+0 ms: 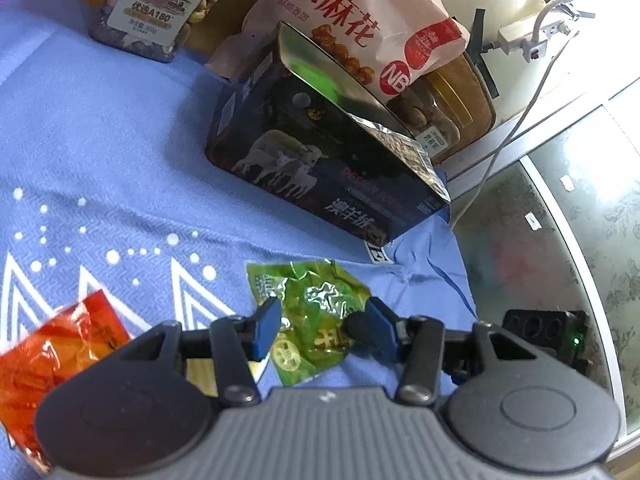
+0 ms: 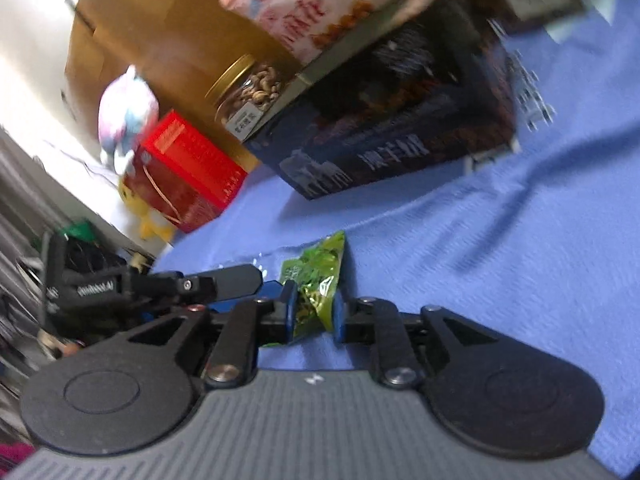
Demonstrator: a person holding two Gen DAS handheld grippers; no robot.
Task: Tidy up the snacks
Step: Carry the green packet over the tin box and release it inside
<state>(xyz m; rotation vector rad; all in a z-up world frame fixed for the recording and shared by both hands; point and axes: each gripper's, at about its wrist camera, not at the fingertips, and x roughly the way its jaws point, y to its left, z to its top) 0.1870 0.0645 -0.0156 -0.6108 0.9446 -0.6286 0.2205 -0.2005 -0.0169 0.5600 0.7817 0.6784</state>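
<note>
Your left gripper (image 1: 322, 326) hangs over the blue cloth (image 1: 120, 140) with its jaws parted, the blue pads on either side of a green snack packet (image 1: 312, 320) that lies flat on the cloth. The pads do not press on it. A red packet (image 1: 52, 356) lies on the cloth to the left of that gripper.

Your right gripper (image 2: 314, 314) has a second green snack packet (image 2: 318, 284) standing on edge between its pads. The gap is narrow, but this blurred view does not settle whether the pads are pinching the packet or have let it loose.

Farther along the cloth sits a dark box (image 1: 320, 160) printed with sheep. A pink bag (image 1: 352, 20) leans on top of it, and a nut jar (image 1: 160, 8) stands to the left. In the right view a red box (image 2: 184, 172) sits beyond the cloth's edge.
</note>
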